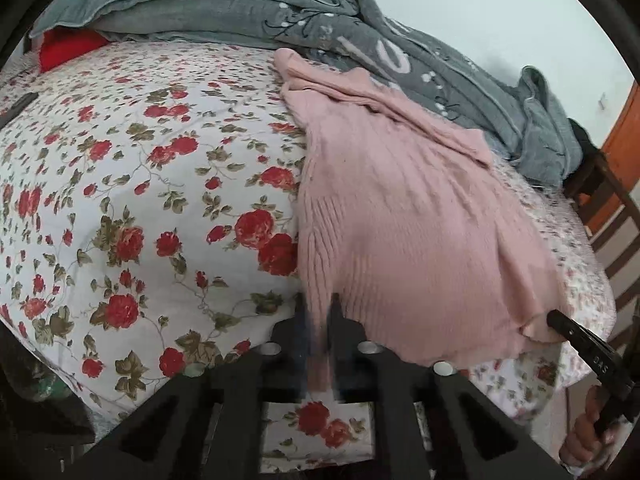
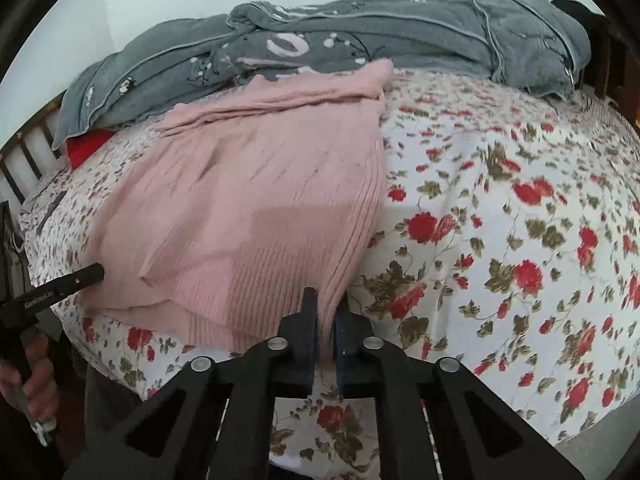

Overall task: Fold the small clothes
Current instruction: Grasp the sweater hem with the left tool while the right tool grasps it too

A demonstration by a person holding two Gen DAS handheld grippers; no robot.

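Note:
A pink ribbed knit sweater (image 1: pixel 404 216) lies on the floral bedsheet (image 1: pixel 132 184), its sleeves folded across the upper part. My left gripper (image 1: pixel 318 308) is shut on the sweater's near hem corner. My right gripper (image 2: pixel 326 304) is shut on the other near hem corner of the sweater (image 2: pixel 260 208). Each gripper also shows in the other's view, at the sweater's opposite corner: the right one in the left wrist view (image 1: pixel 554 318), the left one in the right wrist view (image 2: pixel 98 270). The near hem is lifted slightly off the sheet.
A crumpled grey blanket (image 1: pixel 248 4) lies along the far side of the bed, also in the right wrist view (image 2: pixel 360 32). A red item (image 1: pixel 68 48) pokes out beneath it. A wooden bed frame (image 1: pixel 612 216) stands at the side.

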